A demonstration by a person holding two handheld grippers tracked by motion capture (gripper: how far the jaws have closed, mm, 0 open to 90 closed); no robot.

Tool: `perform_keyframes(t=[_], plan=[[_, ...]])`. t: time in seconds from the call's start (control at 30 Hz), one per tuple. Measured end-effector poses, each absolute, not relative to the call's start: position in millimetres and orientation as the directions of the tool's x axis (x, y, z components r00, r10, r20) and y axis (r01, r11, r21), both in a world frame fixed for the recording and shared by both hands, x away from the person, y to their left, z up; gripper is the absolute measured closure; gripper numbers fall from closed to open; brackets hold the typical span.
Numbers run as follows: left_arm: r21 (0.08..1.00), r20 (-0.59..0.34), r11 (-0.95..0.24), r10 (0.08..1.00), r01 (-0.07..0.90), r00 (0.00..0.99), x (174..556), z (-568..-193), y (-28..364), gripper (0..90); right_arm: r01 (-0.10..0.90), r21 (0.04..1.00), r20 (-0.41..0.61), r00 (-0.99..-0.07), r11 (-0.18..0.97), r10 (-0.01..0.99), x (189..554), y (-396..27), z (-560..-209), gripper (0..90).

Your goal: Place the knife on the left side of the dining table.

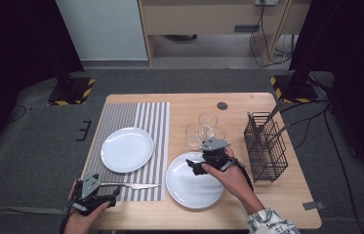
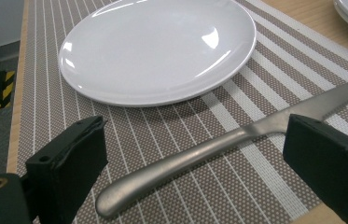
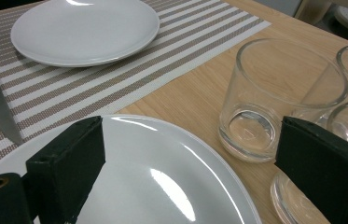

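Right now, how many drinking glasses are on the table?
3, clustered on the bare wood between the near plate and the wire rack: back glass, left glass, and right glass, partly hidden behind the right gripper.

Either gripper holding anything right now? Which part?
Nothing held. Left gripper is open astride the knife handle; right gripper is open over the plate.

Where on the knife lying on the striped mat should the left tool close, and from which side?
On the handle. The knife lies flat on the placemat, its rounded handle end toward the left tool and its blade pointing away. The open jaws already stand on either side of the handle, so coming down from above across its narrow width looks best. The plate lies clear of it.
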State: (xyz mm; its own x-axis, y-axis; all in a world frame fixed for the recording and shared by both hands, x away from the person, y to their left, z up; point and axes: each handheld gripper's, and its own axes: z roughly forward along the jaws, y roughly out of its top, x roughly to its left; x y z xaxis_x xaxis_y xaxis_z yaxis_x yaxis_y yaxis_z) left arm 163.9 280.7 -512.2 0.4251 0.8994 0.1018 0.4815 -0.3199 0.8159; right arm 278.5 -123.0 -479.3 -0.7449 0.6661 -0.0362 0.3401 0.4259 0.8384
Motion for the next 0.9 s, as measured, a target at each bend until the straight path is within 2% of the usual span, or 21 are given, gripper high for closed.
perform_keyframes(t=[0.23,0.9], plan=[[0.802,0.127,-0.361,0.881,0.476,0.455,178,-514,271,6.0,0.35,0.838,-0.033,-0.733,0.419,0.68,279,-131,-479,7.9],[0.786,0.131,-0.379,0.875,0.489,0.467,174,-520,272,6.0,0.374,0.836,-0.023,-0.707,0.401,0.707,274,-152,-485,7.6]])
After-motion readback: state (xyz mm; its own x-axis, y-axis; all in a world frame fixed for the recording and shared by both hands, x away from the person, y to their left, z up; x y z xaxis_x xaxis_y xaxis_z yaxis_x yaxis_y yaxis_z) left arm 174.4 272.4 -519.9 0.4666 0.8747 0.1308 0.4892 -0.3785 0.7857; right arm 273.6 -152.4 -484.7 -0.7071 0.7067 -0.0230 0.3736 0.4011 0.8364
